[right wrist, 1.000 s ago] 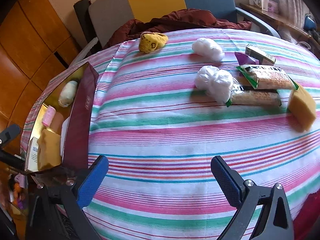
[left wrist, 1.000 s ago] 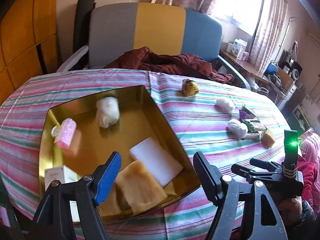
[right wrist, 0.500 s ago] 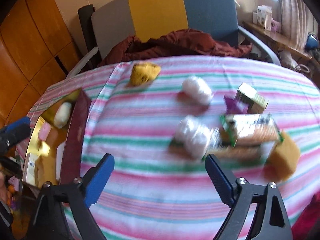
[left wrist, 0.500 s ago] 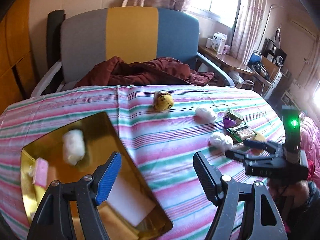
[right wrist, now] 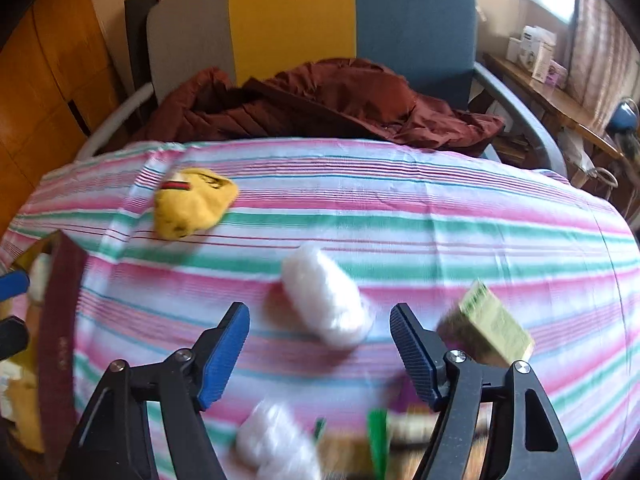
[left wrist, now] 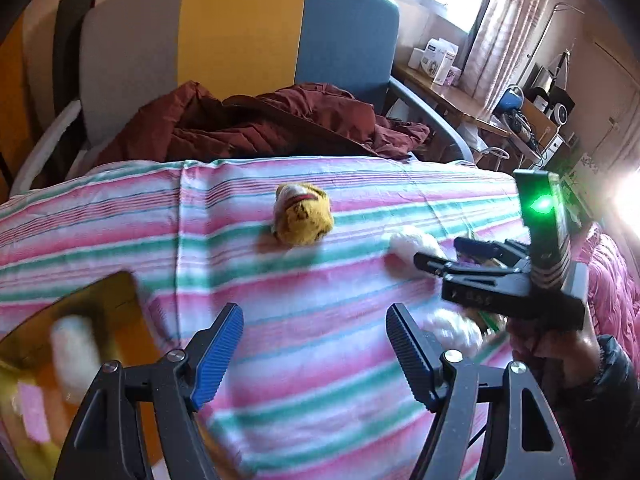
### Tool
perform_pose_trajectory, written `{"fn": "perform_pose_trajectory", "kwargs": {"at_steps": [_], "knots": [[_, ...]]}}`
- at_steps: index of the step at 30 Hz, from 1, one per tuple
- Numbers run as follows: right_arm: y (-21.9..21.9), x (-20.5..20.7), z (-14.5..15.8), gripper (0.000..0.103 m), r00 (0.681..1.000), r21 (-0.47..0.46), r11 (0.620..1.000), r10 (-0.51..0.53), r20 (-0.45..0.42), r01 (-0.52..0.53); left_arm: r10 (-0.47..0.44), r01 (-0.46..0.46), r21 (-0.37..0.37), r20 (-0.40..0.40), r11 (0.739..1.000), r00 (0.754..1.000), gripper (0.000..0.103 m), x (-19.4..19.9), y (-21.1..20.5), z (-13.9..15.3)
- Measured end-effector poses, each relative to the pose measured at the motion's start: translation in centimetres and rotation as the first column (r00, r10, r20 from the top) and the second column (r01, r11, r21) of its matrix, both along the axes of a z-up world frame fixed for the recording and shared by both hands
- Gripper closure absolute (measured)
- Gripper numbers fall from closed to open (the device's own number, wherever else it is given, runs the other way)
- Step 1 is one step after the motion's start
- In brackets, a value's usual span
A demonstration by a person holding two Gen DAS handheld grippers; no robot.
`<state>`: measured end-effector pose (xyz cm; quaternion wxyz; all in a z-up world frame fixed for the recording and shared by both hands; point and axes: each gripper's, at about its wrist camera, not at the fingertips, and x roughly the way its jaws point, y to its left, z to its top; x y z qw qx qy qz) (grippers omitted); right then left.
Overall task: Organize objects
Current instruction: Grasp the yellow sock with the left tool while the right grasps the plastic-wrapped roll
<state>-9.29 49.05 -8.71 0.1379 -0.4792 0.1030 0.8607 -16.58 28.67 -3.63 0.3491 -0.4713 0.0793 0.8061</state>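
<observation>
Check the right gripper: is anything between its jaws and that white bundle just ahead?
Nothing visible. The right gripper has just been closing, jaws empty, and the white bundle lies just beyond on bare striped cloth; the green box sits off right.

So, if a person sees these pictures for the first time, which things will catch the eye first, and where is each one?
Probably the striped tablecloth, which fills both views, and the yellow plush toy lying on it toward the far left. Next comes the white wrapped bundle on the cloth just ahead of the right gripper, whose jaws stand apart with nothing between them. Behind the table, a dark red jacket is heaped on a grey, yellow and blue chair.
</observation>
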Motion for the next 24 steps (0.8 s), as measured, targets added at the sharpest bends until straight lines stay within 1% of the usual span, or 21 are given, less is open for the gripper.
{"fn": "perform_pose_trajectory", "kwargs": {"at_steps": [1,3,4,5,8,10,13,15,16,18,19,20,21,24], "knots": [[0.3,-0.6,-0.4,0.034,1.000,0.002,1.000,0.004,0.013,-0.004,0.000,0.000,-0.003,0.003,1.000,1.000,0.028,-0.5,0.6,-0.2],[0.9,-1.6,-1.4,0.044,0.999,-0.001,1.000,0.016,0.039,-0.016,-0.005,0.005,0.000,0.012,1.000,1.000,0.028,-1.7,1.9,-0.7],[1.1,-1.9,-1.7,0.058,0.999,-0.006,1.000,0.023,0.049,-0.023,-0.005,0.005,-0.004,0.011,1.000,1.000,0.028,-2.2,2.5,-0.9],[1.3,-2.2,-2.0,0.066,0.998,-0.011,1.000,0.028,0.055,-0.027,-0.006,0.006,-0.015,0.003,1.000,1.000,0.028,-3.0,3.4,-1.3],[1.4,-1.9,-2.0,0.067,0.998,-0.032,0.998,0.046,0.032,-0.045,-0.006,0.005,-0.039,-0.014,0.999,1.000,0.027,-4.8,5.4,-2.1],[1.0,-1.5,-1.8,0.067,0.998,-0.029,0.998,0.061,0.020,-0.061,-0.011,0.011,-0.060,-0.004,0.998,1.000,0.027,-6.1,6.7,-3.1],[0.9,-1.0,-1.7,0.067,0.998,-0.041,0.997,0.067,0.005,-0.067,0.001,0.002,-0.092,0.035,0.996,0.999,0.027,-7.8,8.2,-4.8],[0.7,-0.7,-1.6,0.067,0.997,-0.049,0.996,0.075,-0.008,-0.075,0.015,-0.011,-0.110,0.036,0.994,0.999,0.028,-8.9,9.1,-6.0],[0.7,-0.7,-1.5,0.067,0.997,-0.050,0.996,0.078,-0.012,-0.078,0.017,-0.011,-0.130,0.049,0.991,0.999,0.038,-9.4,9.6,-6.7],[0.6,-0.5,-1.4,0.067,0.997,-0.051,0.995,0.080,-0.018,-0.081,0.027,-0.009,-0.159,0.113,0.987,0.993,0.053,-10.2,10.1,-8.4],[0.5,-0.4,-1.4,0.067,0.997,-0.054,0.995,0.080,-0.021,-0.081,0.027,-0.013,-0.148,0.092,0.989,0.995,0.058,-10.1,9.9,-8.2],[0.4,-0.3,-1.4,0.067,0.997,-0.053,0.995,0.080,-0.024,-0.081,0.015,-0.003,-0.140,0.082,0.990,0.996,0.061,-9.7,9.8,-8.0],[0.3,-0.1,-1.2,0.067,0.996,-0.051,0.995,0.080,-0.029,-0.081,0.005,0.005,-0.117,0.081,0.993,0.997,0.062,-9.1,9.4,-7.5],[-0.2,0.3,-0.7,0.067,0.995,-0.053,0.995,0.085,-0.045,-0.088,-0.004,0.008,-0.070,0.051,0.998,0.999,0.062,-7.1,8.0,-5.6]]}}
